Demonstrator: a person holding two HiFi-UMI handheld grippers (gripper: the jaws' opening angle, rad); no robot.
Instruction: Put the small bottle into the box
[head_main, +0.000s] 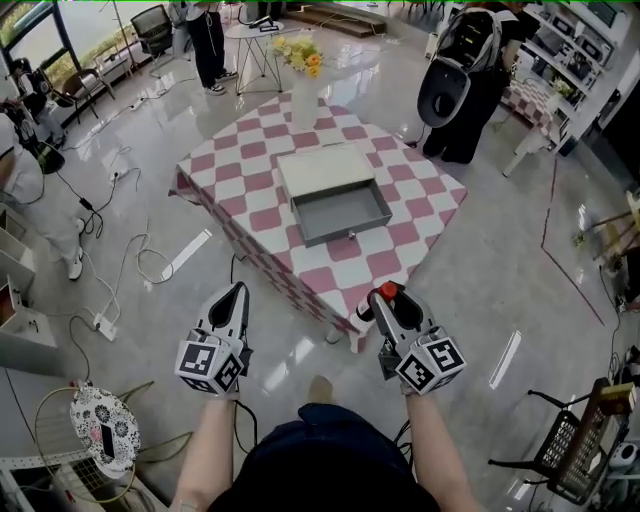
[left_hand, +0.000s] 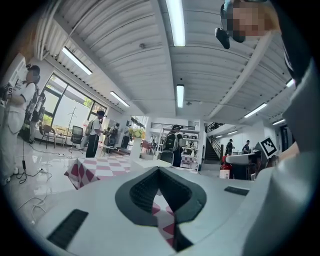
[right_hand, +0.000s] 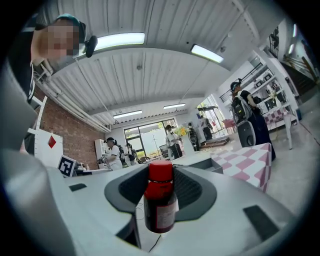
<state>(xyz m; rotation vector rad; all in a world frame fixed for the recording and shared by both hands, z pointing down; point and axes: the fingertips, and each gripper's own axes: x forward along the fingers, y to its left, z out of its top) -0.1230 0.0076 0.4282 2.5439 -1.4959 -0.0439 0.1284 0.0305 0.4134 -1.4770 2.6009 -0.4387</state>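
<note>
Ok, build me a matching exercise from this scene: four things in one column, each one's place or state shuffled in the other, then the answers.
Things
1. small bottle
2. box
3. vase of flowers
4. left gripper

Places or states
A. at the far corner of the checkered table
B. jaws together, nothing held
C. clamped in the right gripper
D. open, mid-table

Pairs: 1-C, 2-D, 3-A, 4-B

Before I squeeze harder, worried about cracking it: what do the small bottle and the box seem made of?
Small bottle: dark, glossy body with highlights, glass or hard plastic, can't tell which; its red cap looks like plastic. Box: matte pale casing with a grey drawer, painted metal or board, unclear from here.
</note>
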